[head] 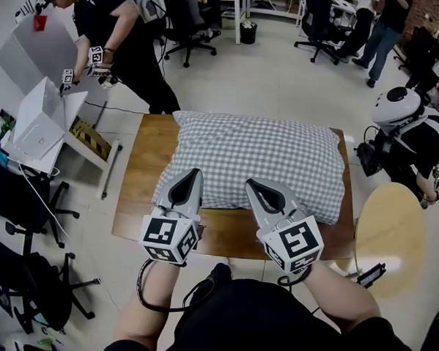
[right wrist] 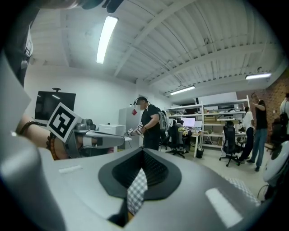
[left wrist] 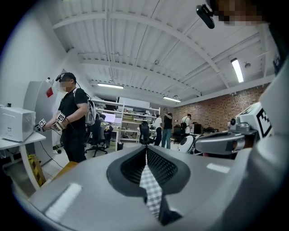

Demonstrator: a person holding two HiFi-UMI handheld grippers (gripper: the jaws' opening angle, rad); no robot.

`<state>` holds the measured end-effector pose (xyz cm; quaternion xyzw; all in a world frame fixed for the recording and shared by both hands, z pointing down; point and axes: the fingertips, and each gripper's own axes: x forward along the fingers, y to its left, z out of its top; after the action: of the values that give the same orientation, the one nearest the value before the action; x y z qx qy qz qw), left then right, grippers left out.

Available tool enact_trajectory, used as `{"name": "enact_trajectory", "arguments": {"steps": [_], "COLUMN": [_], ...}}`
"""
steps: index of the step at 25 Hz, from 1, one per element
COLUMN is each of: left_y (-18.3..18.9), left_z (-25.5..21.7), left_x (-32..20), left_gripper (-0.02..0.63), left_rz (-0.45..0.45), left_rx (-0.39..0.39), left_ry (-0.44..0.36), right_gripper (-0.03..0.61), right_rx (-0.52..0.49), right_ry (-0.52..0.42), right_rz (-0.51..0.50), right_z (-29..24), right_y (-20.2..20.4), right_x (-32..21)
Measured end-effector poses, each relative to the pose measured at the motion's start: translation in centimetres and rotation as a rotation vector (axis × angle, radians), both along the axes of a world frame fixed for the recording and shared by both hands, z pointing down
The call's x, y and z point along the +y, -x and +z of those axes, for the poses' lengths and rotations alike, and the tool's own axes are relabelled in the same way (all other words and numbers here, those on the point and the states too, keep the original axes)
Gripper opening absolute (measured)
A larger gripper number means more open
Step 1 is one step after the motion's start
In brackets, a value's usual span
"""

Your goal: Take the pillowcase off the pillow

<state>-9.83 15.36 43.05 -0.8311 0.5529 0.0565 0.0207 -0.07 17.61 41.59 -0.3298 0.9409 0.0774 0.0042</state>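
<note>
A pillow in a grey-and-white checked pillowcase (head: 260,162) lies across a wooden table (head: 143,167). Both of my grippers rest on its near edge, side by side. The left gripper (head: 192,175) is shut, and in the left gripper view a strip of the checked pillowcase (left wrist: 151,187) is pinched between its jaws (left wrist: 146,151). The right gripper (head: 253,184) is also shut, and the right gripper view shows a fold of the checked pillowcase (right wrist: 135,191) caught between its jaws (right wrist: 142,153). The pillow itself is hidden inside the case.
A round wooden side table (head: 389,231) stands to the right of the table. Black office chairs (head: 20,197) stand at the left. A person (head: 117,34) works at a white box at the far left, and another person in a white helmet (head: 409,130) stands at the right.
</note>
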Motion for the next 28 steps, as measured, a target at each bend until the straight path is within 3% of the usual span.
{"name": "enact_trajectory", "arguments": {"steps": [7,14,21,28], "left_y": [9.5,16.8,24.1,26.6], "left_z": [-4.9,-2.4,1.8,7.0], "left_x": [-11.4,-19.6,-26.7,-32.2], "left_gripper": [0.083,0.175,0.244,0.312], "left_rz": [-0.014,-0.02,0.019,0.128], "left_rx": [0.068,0.117,0.23,0.316], "left_ry": [0.108,0.224,0.367,0.515], "right_gripper": [0.002,0.002,0.002,0.002], "right_rx": [0.034,0.061,0.102,0.127], "right_ry": [0.062,0.102,0.156,0.199], "right_rz": [0.024,0.041,0.059,0.084], "right_z": [-6.8,-7.7,-7.6,-6.4], "right_y": [6.8,11.6,17.6,21.2], "right_x": [-10.7,-17.8,-24.0,-29.0]}}
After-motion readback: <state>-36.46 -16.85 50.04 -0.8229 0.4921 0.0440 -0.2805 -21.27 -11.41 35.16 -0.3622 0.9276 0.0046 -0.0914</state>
